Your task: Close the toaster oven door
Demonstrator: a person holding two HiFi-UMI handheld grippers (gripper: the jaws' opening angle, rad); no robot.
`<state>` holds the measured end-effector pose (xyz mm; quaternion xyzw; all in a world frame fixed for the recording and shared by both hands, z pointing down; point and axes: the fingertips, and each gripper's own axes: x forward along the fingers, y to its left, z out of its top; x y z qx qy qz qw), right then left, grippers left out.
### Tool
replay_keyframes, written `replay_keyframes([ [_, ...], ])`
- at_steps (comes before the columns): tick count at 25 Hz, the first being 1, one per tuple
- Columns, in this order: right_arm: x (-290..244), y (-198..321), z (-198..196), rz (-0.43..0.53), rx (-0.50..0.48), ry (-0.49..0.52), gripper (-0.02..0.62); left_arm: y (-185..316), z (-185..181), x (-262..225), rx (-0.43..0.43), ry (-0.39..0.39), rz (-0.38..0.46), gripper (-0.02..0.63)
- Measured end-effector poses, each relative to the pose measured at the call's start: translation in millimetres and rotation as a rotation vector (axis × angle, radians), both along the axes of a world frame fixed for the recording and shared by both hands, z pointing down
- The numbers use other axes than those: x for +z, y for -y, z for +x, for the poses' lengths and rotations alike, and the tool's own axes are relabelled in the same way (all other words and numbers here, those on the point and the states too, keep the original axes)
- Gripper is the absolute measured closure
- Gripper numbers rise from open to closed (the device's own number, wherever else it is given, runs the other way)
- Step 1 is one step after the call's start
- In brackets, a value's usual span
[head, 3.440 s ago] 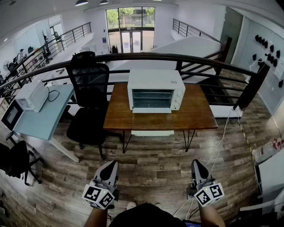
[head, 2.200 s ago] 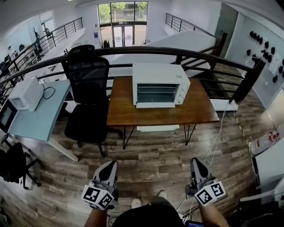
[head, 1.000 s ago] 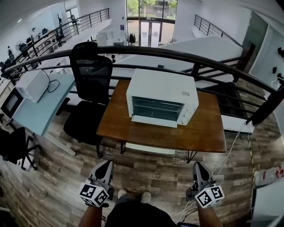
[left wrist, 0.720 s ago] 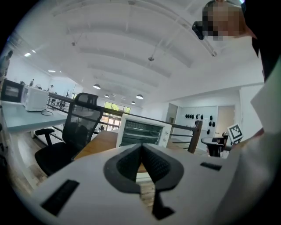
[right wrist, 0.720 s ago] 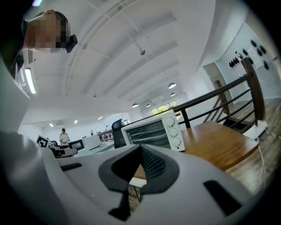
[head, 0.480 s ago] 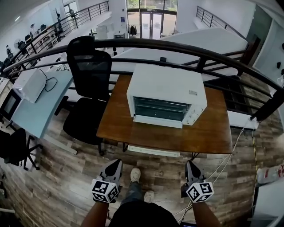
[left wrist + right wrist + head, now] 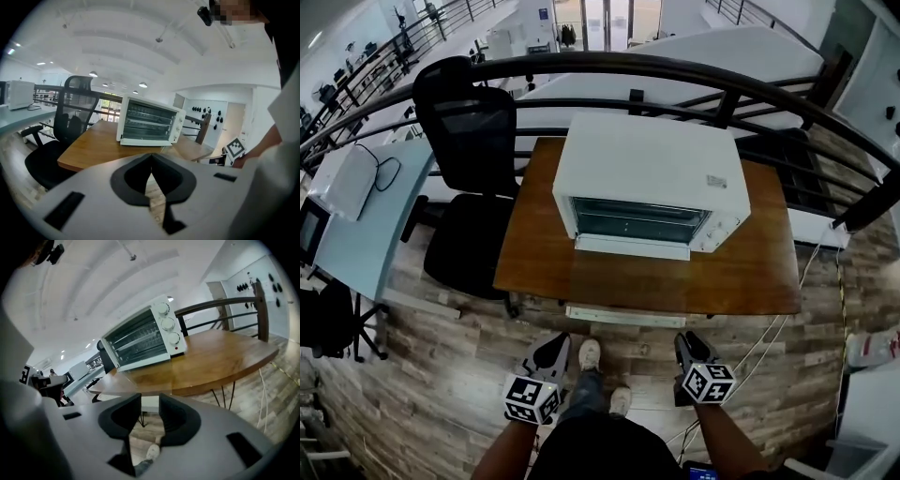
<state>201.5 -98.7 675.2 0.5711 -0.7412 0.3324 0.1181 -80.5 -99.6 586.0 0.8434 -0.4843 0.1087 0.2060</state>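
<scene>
The toaster oven (image 7: 649, 183) sits at twelve o'clock, its door (image 7: 632, 247) down, while the left gripper (image 7: 554, 341) at seven is pinched shut and empty and the right gripper (image 7: 684, 339) at five is opening with nothing between its jaws.

Table (image 7: 544, 262) and toaster oven (image 7: 649, 173) now nearer, right gripper (image 7: 150, 405) fingers (image 7: 176, 417) opening, nothing between

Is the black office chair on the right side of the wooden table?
No, the chair stands beside the table's left edge.

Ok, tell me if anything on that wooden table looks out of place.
Only the toaster oven: its door is dropped open, lying flat over the table, leaving the racks exposed. Nothing looks spilled or damaged.
</scene>
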Motion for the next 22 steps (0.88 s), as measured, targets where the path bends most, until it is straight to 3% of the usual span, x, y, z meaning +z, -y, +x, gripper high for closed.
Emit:
replay_keyframes([
  [6, 43, 17, 7, -0.108, 0.046, -0.001, 0.431, 8, -7, 12, 0.006, 0.022, -0.029, 0.595],
  [13, 60, 32, 6, -0.163, 0.076, 0.034, 0.397, 11, -15, 23, 0.001, 0.041, -0.065, 0.595],
  [22, 65, 35, 5, -0.19, 0.079, 0.163, 0.417, 8, -20, 33, -0.008, 0.043, -0.106, 0.595],
])
